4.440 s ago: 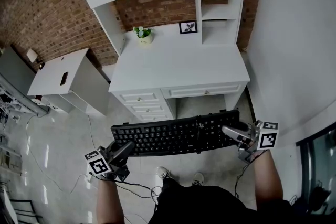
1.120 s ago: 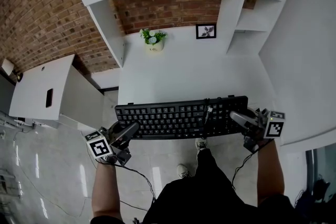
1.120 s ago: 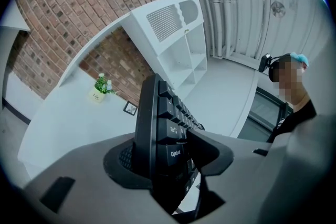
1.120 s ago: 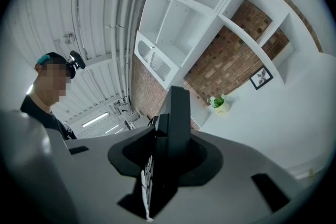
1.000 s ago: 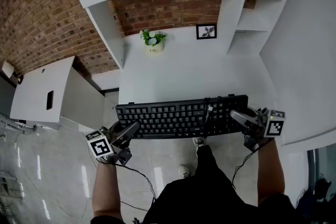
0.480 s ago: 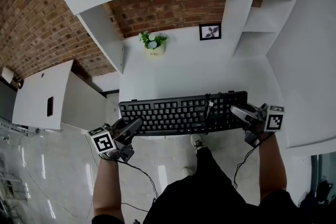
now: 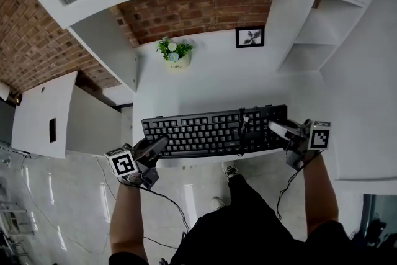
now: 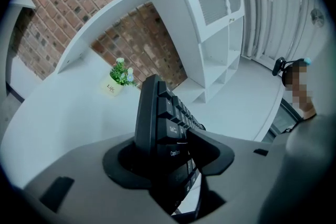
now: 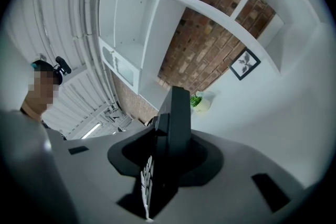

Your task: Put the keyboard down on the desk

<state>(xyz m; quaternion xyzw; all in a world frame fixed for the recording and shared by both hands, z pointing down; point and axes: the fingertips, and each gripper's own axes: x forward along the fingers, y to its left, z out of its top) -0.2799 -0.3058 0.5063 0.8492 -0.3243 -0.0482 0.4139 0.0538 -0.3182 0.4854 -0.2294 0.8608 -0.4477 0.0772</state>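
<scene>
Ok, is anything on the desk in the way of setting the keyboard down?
Nothing visible. The front of the desk around the keyboard is bare; the potted plant and framed picture stand at the back by the brick wall, clear of it.

Grey left hand-held gripper (image 7: 159,144), matching right hand-held gripper (image 7: 276,128), black-and-white marker cubes (image 7: 123,164), thin black cables (image 7: 166,200), black clothing (image 7: 245,229)

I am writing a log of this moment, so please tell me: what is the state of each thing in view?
keyboard, held at both ends over the front edge of the desk.
left gripper, shut on the keyboard's left end.
right gripper, shut on its right end.
potted plant, upright at the desk's back.
picture frame, upright at the back.
</scene>
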